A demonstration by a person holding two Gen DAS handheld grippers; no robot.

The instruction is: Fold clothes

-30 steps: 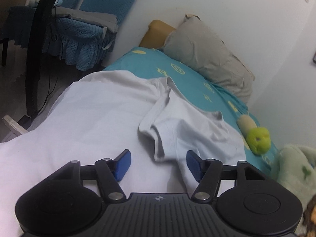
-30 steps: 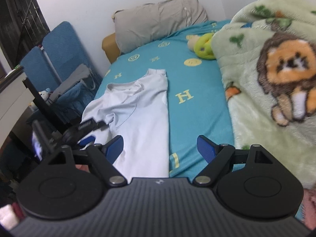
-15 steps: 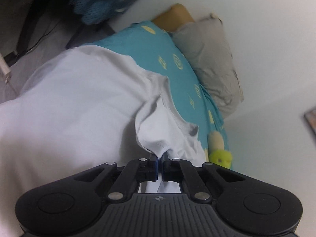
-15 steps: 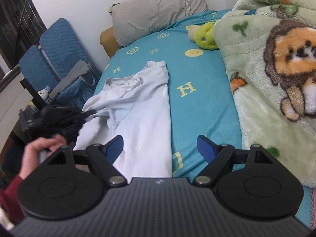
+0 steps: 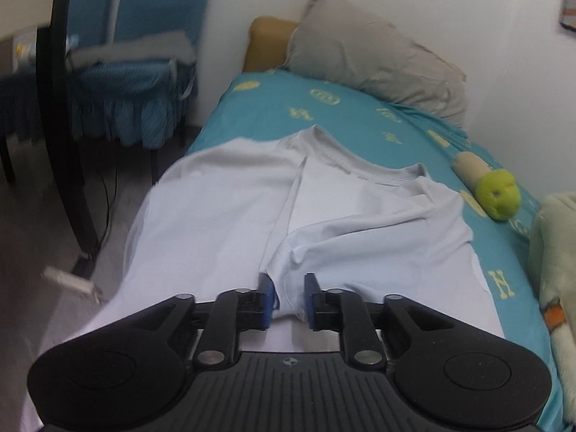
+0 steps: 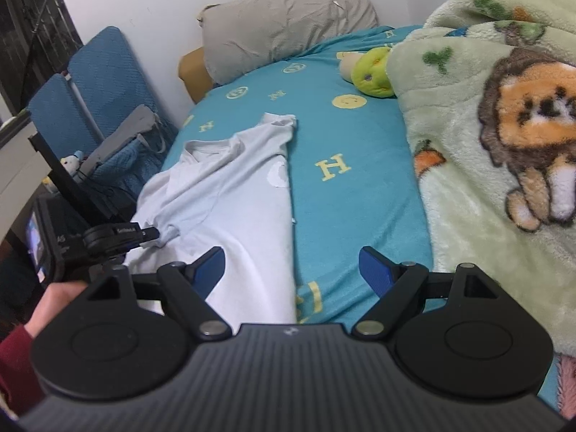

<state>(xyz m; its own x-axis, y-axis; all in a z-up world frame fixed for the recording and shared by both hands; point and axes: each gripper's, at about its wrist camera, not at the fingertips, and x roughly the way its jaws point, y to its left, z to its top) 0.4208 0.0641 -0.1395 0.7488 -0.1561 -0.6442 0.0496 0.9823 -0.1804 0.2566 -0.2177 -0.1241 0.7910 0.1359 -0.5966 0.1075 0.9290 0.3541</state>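
A white T-shirt [image 5: 223,216] lies on the teal bed sheet [image 5: 280,108], its left half hanging over the bed's edge. Its left sleeve [image 5: 360,237] is folded inward across the chest. My left gripper [image 5: 288,293] is at the sleeve's end with its jaws opening. Bunched sleeve cloth sits between the blue pads, with a small gap beside the left pad. In the right wrist view the T-shirt [image 6: 234,198] shows with the left gripper [image 6: 153,233] at the sleeve tip, held by a hand in a red sleeve. My right gripper [image 6: 291,270] hovers open over the shirt's lower right edge, holding nothing.
A grey pillow [image 6: 280,28] lies at the head of the bed. A green plush toy [image 6: 370,72] rests beside a fleece blanket with a lion print [image 6: 504,144] on the right. Blue chairs [image 6: 93,82] and a black frame [image 5: 61,126] stand left of the bed.
The left gripper shut on the sleeve, lifted it and carried it inward over the shirt, then its jaws parted. The right gripper stayed where it was, open.
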